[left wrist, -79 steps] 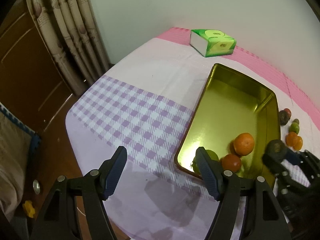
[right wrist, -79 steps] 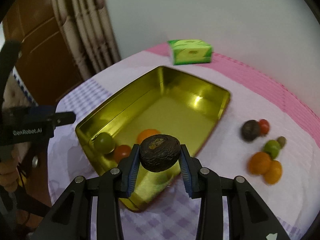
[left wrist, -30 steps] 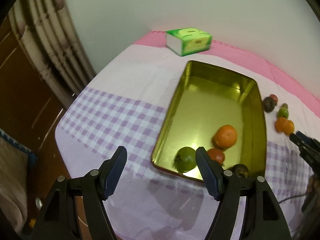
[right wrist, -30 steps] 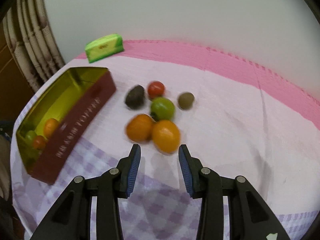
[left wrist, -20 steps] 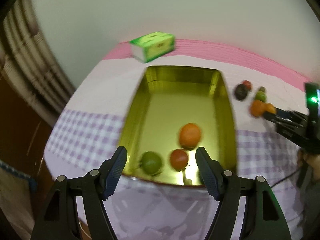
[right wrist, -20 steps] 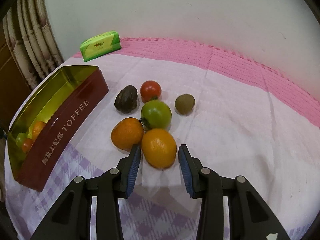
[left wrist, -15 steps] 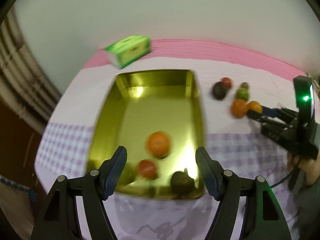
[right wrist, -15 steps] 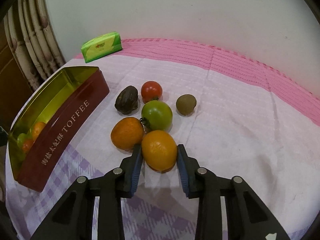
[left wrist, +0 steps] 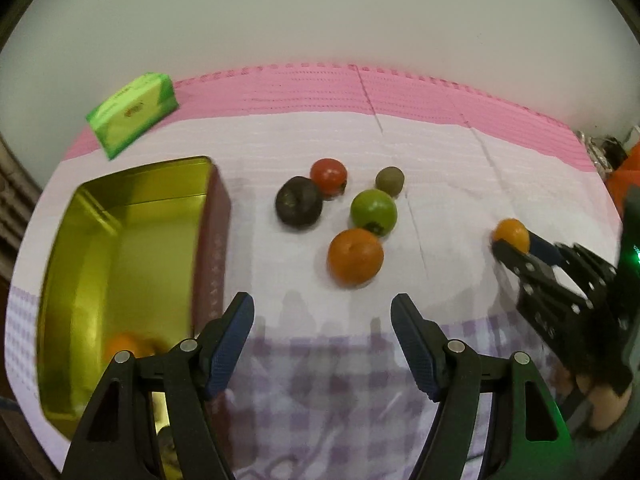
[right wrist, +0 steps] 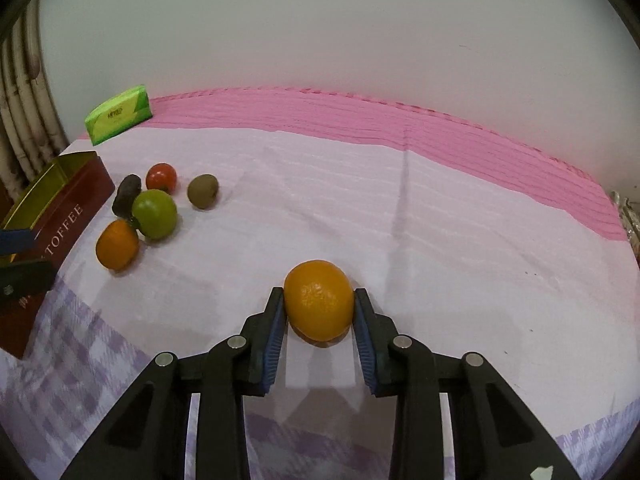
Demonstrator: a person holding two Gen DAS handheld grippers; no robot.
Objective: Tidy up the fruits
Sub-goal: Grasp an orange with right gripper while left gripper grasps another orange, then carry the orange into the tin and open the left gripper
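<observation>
Our gold-lined rectangular toffee tin with dark red walls (left wrist: 120, 240) holds one blurred orange fruit (left wrist: 128, 346) at its near end; the rest of its contents are hidden. Our right gripper (right wrist: 319, 322) pinches one yellow-orange citrus (right wrist: 319, 300), apart from five loose fruits beside the tin: orange mandarin (left wrist: 355, 256), green tomato (left wrist: 374, 212), red tomato (left wrist: 328, 174), dark wrinkled fruit (left wrist: 298, 206), brown kiwi (left wrist: 389, 180). Our left gripper (left wrist: 322, 344) hangs with fingers spread wide, gripping nothing

A home: cloth-covered table (right wrist: 400, 208), curtains (right wrist: 24, 92), tissue pack (right wrist: 118, 119).
</observation>
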